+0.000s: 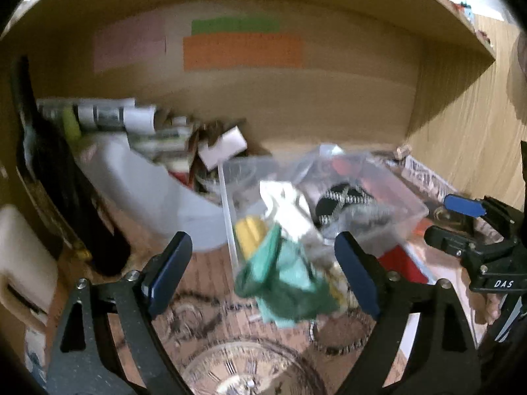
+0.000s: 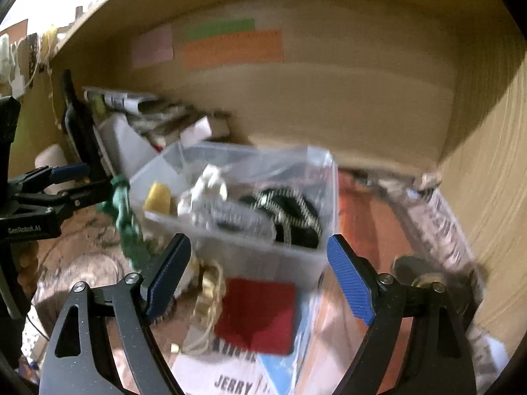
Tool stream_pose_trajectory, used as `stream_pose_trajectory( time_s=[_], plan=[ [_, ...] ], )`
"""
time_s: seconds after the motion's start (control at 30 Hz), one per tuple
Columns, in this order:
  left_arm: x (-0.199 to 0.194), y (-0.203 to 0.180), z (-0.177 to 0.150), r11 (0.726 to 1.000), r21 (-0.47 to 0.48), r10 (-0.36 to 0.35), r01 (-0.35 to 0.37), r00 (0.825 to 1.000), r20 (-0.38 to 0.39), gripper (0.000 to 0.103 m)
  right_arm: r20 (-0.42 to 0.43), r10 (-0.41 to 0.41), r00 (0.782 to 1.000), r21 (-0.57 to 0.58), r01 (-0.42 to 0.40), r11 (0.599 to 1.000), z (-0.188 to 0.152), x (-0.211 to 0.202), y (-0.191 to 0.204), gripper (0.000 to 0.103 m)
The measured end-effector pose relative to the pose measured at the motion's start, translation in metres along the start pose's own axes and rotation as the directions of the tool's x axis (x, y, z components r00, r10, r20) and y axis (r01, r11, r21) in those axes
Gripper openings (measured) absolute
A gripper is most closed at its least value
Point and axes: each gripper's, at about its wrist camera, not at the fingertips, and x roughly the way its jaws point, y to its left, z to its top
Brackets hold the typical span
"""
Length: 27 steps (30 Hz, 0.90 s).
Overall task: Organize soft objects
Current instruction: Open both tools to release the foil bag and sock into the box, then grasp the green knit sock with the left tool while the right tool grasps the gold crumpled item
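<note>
A clear plastic bin (image 2: 296,256) stands on the desk and holds a yellow soft piece (image 2: 158,197), a white soft piece (image 2: 207,184) and a black item with a zipper (image 2: 290,210). A green cloth (image 1: 286,276) hangs over the bin's near-left corner; in the right wrist view it (image 2: 126,217) drapes down the bin's left side. My left gripper (image 1: 263,273) is open with its jaws either side of the green cloth, not touching it. My right gripper (image 2: 260,279) is open and empty in front of the bin, above a red square (image 2: 257,316).
A wooden alcove wall (image 1: 296,105) with pink, green and orange notes stands behind. A white container (image 1: 154,191) and stacked papers (image 1: 108,112) sit at the back left, a dark bottle (image 1: 56,177) at the left. Magazines (image 2: 329,345) and a cord (image 2: 210,296) lie under the bin.
</note>
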Motion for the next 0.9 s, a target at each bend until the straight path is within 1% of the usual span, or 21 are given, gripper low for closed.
stream_pose_trajectory(
  time_s=[0.2, 0.27, 0.37, 0.4, 0.47, 0.53, 0.6, 0.63, 0.67, 0.7, 0.73, 0.8, 0.9],
  plan=[
    [0.021, -0.005, -0.025, 0.999, -0.028, -0.042, 0.039, 0.995, -0.091, 0.089, -0.122, 0.042, 0.992, 0.028, -0.038, 0.999, -0.026, 0.025, 0.002, 0.083],
    [0.028, -0.008, -0.029, 0.999, -0.031, -0.043, 0.04, 0.994, -0.103, 0.089, -0.158, 0.069, 0.985, 0.045, -0.062, 0.997, -0.03, 0.033, 0.002, 0.083],
    [0.036, -0.01, -0.032, 0.998, -0.05, -0.051, 0.046, 0.993, -0.109, 0.088, -0.193, 0.083, 0.978, 0.054, -0.074, 0.996, -0.033, 0.043, 0.004, 0.083],
    [0.039, -0.009, -0.033, 0.997, -0.058, -0.054, 0.048, 0.993, -0.108, 0.081, -0.204, 0.082, 0.975, 0.053, -0.072, 0.996, -0.035, 0.046, 0.005, 0.083],
    [0.042, -0.008, -0.034, 0.997, -0.067, -0.048, 0.04, 0.992, -0.114, 0.077, -0.229, 0.07, 0.971, 0.051, -0.06, 0.997, -0.037, 0.052, 0.005, 0.083],
    [0.041, -0.006, -0.035, 0.996, -0.077, -0.05, 0.042, 0.993, -0.103, 0.073, -0.251, 0.071, 0.965, 0.058, -0.058, 0.997, -0.04, 0.057, 0.003, 0.083],
    [0.039, -0.003, -0.037, 0.996, -0.078, -0.041, 0.034, 0.995, -0.096, 0.065, -0.26, 0.068, 0.963, 0.061, -0.054, 0.997, -0.043, 0.059, 0.0, 0.083],
    [0.038, -0.002, -0.038, 0.996, -0.08, -0.037, 0.03, 0.995, -0.093, 0.063, -0.258, 0.068, 0.964, 0.058, -0.055, 0.997, -0.044, 0.059, 0.0, 0.083],
    [0.037, -0.001, -0.039, 0.996, -0.085, -0.033, 0.025, 0.995, -0.093, 0.057, -0.257, 0.061, 0.965, 0.051, -0.049, 0.997, -0.045, 0.058, 0.0, 0.081],
    [0.037, 0.002, -0.039, 0.996, -0.089, -0.039, 0.03, 0.995, -0.097, 0.05, -0.258, 0.055, 0.965, 0.042, -0.045, 0.998, -0.046, 0.057, 0.001, 0.081],
    [0.038, 0.005, -0.04, 0.994, -0.099, -0.058, 0.048, 0.993, -0.104, 0.046, -0.258, 0.051, 0.965, 0.036, -0.043, 0.998, -0.047, 0.056, 0.001, 0.08],
    [0.037, 0.007, -0.043, 0.993, -0.105, -0.06, 0.048, 0.993, -0.105, 0.041, -0.257, 0.033, 0.966, 0.021, -0.028, 0.999, -0.048, 0.054, 0.001, 0.072],
    [0.032, 0.008, -0.045, 0.994, -0.098, -0.047, 0.037, 0.994, -0.095, 0.036, -0.254, 0.024, 0.967, 0.012, -0.022, 1.0, -0.049, 0.049, 0.001, 0.058]
  ],
)
